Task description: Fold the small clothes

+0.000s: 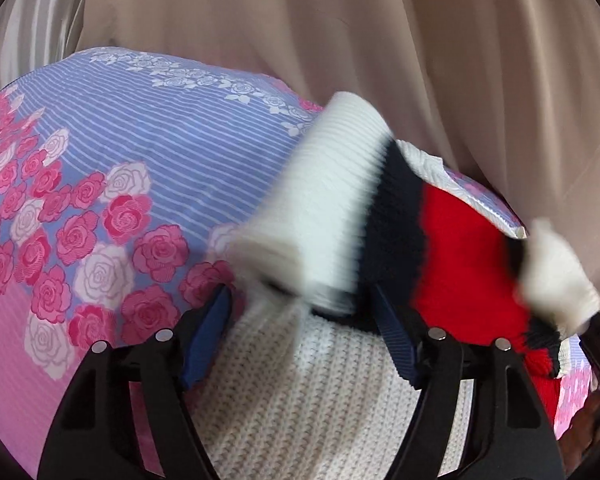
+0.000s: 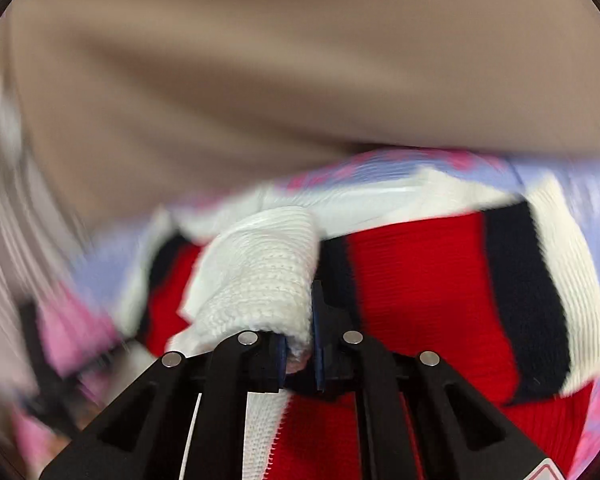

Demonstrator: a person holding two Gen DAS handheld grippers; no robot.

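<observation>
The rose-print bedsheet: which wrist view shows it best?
The left wrist view. There the rose-print bedsheet fills the left half in sharp focus, stripes and roses readable, with the knit sweater lying on it. In the right wrist view it is only blurred lilac and pink patches around the sweater.

Soft, even light, no glare. My right view smears heavily with motion blur; my left blurs only the sweater [image 1: 380, 216]. Fisheye darkens corners.

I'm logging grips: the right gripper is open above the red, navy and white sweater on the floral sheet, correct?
Not open. The right wrist view shows the right gripper shut on a white knit fold of the sweater; the floral sheet is right.
</observation>
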